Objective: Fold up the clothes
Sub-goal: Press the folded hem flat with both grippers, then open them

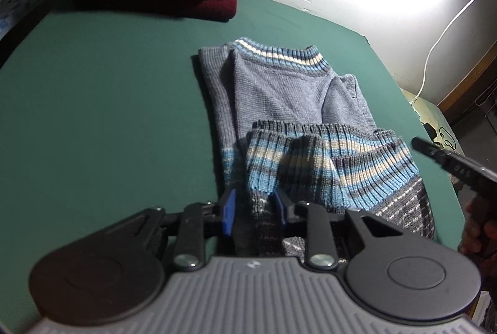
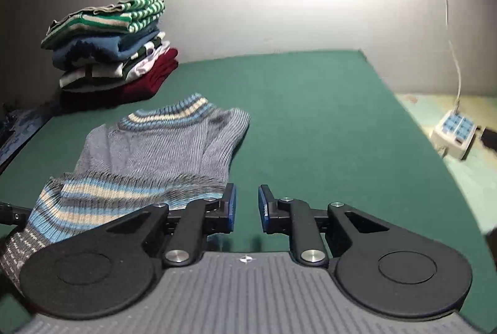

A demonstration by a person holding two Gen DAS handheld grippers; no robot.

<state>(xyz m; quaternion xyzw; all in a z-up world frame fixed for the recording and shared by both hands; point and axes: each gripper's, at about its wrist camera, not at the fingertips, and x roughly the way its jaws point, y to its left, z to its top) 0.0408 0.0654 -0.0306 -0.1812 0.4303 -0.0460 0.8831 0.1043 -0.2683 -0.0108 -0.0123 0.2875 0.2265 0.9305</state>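
Grey knitted sweater (image 1: 279,92) lying flat on the green bench (image 1: 108,85), striped collar toward the far edge, sleeves folded in over the body. Striped ribbed hem (image 1: 326,160) lifted off the cloth at the near edge and doubled back partway over the body, sagging in loose folds. Left claw (image 1: 253,209) closed on a bunched fold of that hem near the sweater's left side, blue pads (image 1: 229,211) pressing the knit from both sides. Right claw (image 2: 247,208) hanging just past the sweater's right edge, over bare green bench; jaws standing a small way apart with nothing between them, only the bench surface showing through the gap, left pad close beside the hem edge but touching or not cannot be told. From the left wrist view, a dark finger of the right claw (image 1: 447,161) reaching in from the right bench edge, near the raised hem, with part of a hand (image 1: 478,228) behind it. Stack of folded clothes (image 2: 108,51) at the far left corner of the bench, dark red at the bottom, green-and-white stripes on top, well apart from the sweater. White cable (image 2: 450,33) running down the wall beyond the right edge to a pale power strip (image 2: 455,137).
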